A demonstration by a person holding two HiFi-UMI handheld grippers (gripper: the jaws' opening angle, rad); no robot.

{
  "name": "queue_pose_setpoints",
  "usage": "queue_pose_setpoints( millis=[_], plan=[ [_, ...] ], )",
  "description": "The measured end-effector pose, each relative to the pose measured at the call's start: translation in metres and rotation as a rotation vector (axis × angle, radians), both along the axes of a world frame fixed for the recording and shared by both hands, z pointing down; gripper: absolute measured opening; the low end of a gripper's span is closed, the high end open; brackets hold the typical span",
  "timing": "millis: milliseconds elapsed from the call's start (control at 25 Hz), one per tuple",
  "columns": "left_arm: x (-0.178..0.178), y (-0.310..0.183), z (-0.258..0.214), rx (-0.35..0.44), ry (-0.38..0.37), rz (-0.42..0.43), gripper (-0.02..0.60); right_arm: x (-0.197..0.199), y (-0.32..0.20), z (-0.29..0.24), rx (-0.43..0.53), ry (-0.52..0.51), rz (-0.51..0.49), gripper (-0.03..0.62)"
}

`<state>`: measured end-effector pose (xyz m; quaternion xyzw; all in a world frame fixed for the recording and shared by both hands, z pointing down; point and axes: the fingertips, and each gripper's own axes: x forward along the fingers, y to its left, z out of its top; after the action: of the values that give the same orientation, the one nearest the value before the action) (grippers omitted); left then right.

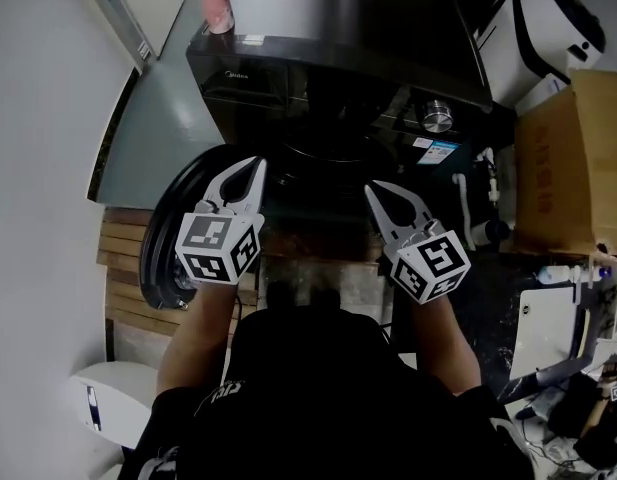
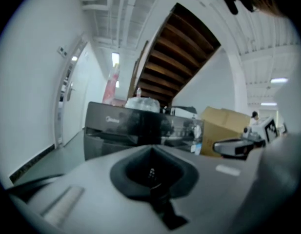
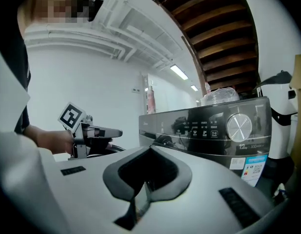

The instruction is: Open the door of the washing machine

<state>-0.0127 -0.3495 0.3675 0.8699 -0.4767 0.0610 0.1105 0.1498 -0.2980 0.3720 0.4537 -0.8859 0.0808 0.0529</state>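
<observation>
Head view: left gripper (image 1: 254,171), right gripper (image 1: 374,193), closed and empty, near dark-grey washing machine (image 1: 338,73); keep both clear of round black door (image 1: 160,243), open at left.

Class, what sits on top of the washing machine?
A crumpled clear plastic bag lies on the washing machine; what it holds and the top behind it are hidden.

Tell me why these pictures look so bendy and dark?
Left gripper view: the fisheye lens bends straight lines, the corners go black, and the close left hand-held gripper is blurry. Right gripper view: same bending; the washing machine has a shiny panel mirroring the room. Head view: dim, the machine's front nearly black.
</observation>
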Motion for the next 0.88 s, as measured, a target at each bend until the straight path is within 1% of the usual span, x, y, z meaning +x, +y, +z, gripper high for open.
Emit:
queue_pose_setpoints(
  millis=[120, 200, 320, 480, 600, 720, 880],
  plan=[
    [-0.001, -0.015, -0.001, 0.000, 0.020, 0.017, 0.008, 0.008, -0.017, -0.006, 0.002, -0.041, 0.080, -0.008],
    [0.000, -0.021, 0.000, 0.001, 0.022, 0.031, 0.008, 0.011, -0.022, -0.011, 0.008, -0.065, 0.110, -0.008],
    [0.001, -0.029, 0.000, -0.001, 0.038, 0.040, 0.008, 0.010, -0.025, -0.022, 0.061, -0.021, 0.134, -0.008],
    [0.003, -0.038, -0.004, 0.001, 0.058, 0.043, 0.008, 0.009, -0.030, -0.030, 0.088, -0.018, 0.147, -0.008],
    [0.000, -0.042, -0.007, 0.002, 0.068, 0.038, 0.008, 0.006, -0.031, -0.029, 0.086, -0.015, 0.139, -0.008],
    [-0.003, -0.044, -0.005, -0.006, 0.074, 0.032, 0.008, 0.002, -0.030, -0.026, 0.086, 0.011, 0.125, -0.008],
    [-0.004, -0.045, -0.002, -0.008, 0.073, 0.024, 0.008, 0.004, -0.031, -0.022, 0.081, 0.017, 0.128, -0.009]
  ],
)
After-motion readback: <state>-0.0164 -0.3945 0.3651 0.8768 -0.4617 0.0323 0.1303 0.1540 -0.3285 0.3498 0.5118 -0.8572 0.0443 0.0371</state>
